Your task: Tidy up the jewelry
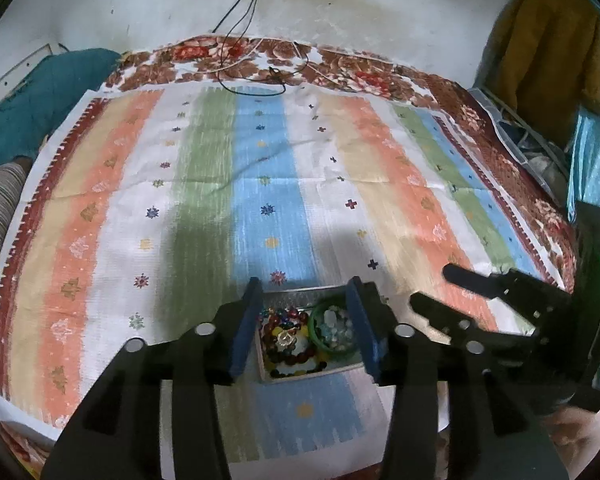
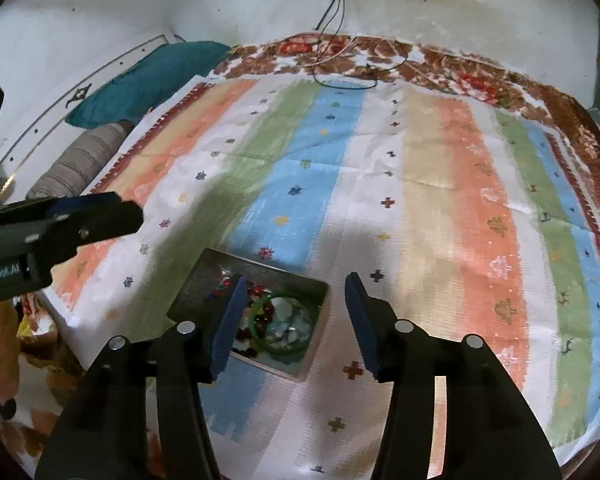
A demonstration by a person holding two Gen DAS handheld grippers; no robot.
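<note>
Metal tray (image 1: pixel 300 292) of beads with a green bangle (image 1: pixel 332 330) is lying low-centre between the released left tool (image 1: pixel 305 326), the released right tool (image 2: pixel 294 320) hovering slightly rightward.

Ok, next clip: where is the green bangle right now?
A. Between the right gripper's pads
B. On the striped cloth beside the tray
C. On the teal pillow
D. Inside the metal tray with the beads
D: the green bangle lies inside the metal tray among the beads, with no pad touching it.
</note>
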